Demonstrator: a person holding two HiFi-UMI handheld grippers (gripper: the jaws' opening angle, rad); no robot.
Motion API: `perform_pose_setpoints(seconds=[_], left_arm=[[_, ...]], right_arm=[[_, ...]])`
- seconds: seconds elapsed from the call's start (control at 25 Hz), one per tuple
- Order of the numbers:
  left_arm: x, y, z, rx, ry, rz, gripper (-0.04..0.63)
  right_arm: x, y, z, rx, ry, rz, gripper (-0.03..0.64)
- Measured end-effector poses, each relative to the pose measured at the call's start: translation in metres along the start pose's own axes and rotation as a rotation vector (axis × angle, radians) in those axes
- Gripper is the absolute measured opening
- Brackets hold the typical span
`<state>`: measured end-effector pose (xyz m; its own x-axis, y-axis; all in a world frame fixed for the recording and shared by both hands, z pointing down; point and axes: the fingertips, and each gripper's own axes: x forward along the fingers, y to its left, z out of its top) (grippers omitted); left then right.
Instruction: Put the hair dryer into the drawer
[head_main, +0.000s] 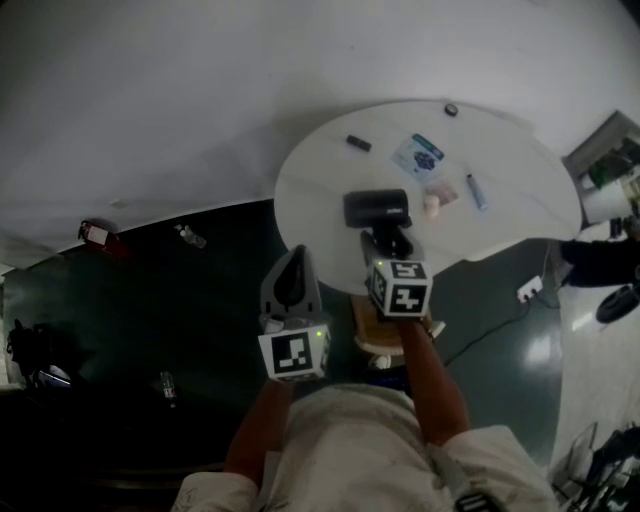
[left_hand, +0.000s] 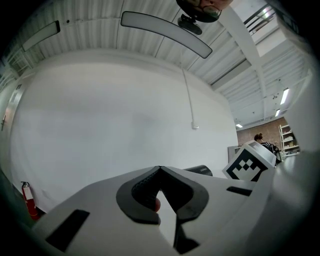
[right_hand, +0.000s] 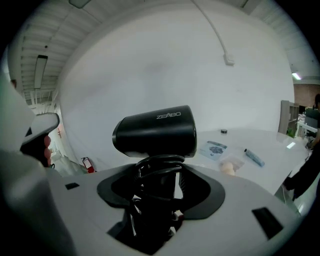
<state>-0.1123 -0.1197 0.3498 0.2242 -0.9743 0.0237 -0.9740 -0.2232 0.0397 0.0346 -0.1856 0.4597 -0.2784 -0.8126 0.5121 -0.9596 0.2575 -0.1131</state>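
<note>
As the right gripper clamps the cord-wrapped handle, the black plastic hair dryer stands upright in its jaws, barrel above them, over the near edge of the round white table. The left gripper hangs beside that edge, jaws together and empty.

The left part of the table is being left bare; its right part is being occupied by a packet, a tube and a pale lump. Below its lower edge, passage is being narrowed by the left gripper and the right gripper with the hair dryer.
</note>
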Motion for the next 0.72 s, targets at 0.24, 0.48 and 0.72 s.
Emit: perform_pose_setpoints(seconds=[0.24,0.48,0.72], left_arm=[[0.003,-0.013,0.007,0.0,-0.012,-0.036,0.002],[0.007,-0.026,0.019,-0.005,-0.044,-0.071,0.002],[0.01,-0.048,0.026,-0.004,-0.06,-0.121,0.002]], right_arm=[[-0.036,-0.012,0.033,-0.013,-0.158,-0.023,0.258],[-0.087,-0.01,0.064,-0.037,-0.354,-0.032,0.258],[-0.127,-0.011,0.08,-0.08,-0.515,-0.056,0.258]])
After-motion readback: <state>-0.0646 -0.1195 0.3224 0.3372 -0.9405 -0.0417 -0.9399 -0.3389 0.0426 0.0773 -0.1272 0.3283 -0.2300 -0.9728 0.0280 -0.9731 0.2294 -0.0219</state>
